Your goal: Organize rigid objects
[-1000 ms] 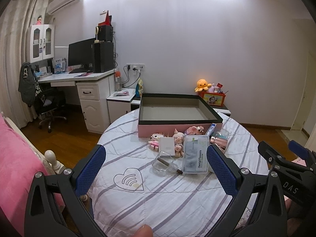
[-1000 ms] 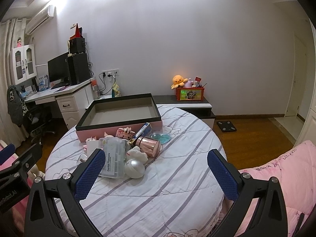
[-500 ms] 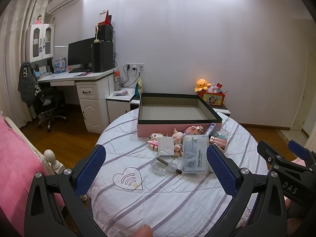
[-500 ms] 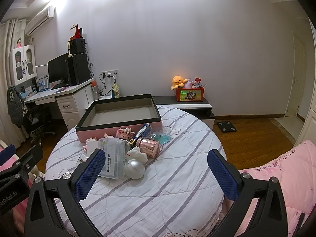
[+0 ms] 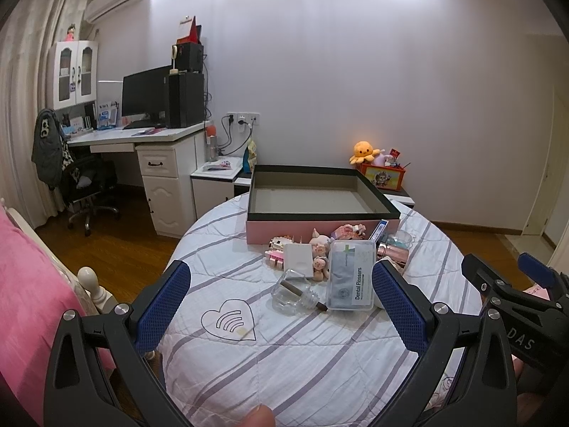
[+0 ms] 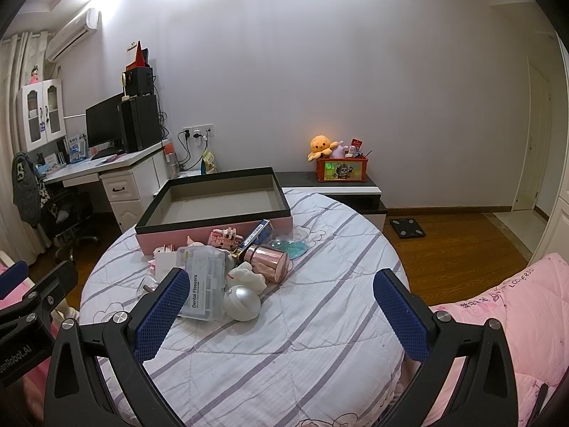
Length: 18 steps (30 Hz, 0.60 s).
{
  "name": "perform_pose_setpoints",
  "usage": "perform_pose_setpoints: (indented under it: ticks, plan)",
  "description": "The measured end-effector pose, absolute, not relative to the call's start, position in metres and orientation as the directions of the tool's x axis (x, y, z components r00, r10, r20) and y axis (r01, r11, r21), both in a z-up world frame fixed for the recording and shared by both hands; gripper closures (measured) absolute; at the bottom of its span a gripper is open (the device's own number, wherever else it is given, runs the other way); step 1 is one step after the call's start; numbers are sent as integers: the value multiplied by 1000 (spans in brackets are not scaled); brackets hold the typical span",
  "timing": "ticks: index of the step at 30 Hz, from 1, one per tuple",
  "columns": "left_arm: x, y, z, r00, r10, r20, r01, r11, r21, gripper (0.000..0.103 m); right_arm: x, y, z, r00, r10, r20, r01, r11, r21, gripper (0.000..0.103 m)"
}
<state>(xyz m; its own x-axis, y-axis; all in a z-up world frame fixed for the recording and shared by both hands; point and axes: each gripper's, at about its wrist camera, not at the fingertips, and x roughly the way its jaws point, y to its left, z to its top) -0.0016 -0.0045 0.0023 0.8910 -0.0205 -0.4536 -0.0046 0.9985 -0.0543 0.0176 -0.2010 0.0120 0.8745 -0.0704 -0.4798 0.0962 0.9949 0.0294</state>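
Hardly anything has moved since the earlier frames: the left gripper (image 5: pixel 281 306) and right gripper (image 6: pixel 281 306) still hover wide open and empty, at lower frame, short of the clutter before the box (image 5: pixel 320 226).

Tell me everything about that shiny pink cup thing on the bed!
The rose-gold cup looks like polished metal, shiny enough to mirror the room. It lies on its side on the striped bedspread, with its round flat end facing the right wrist camera. It sits in the pile in front of the pink box, beside the white bunny toy, and seems to touch it. The teal dish sits just behind it. Neither hand-held gripper touches it.
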Motion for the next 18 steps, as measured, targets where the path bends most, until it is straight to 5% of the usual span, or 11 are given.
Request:
perform_pose_setpoints:
  ticks: [18]
  plan:
    - [7,-3,-7,886,-21,-463,-11,998,-67,0,25,-208,6,869,-91,-486,115,993,19,0]
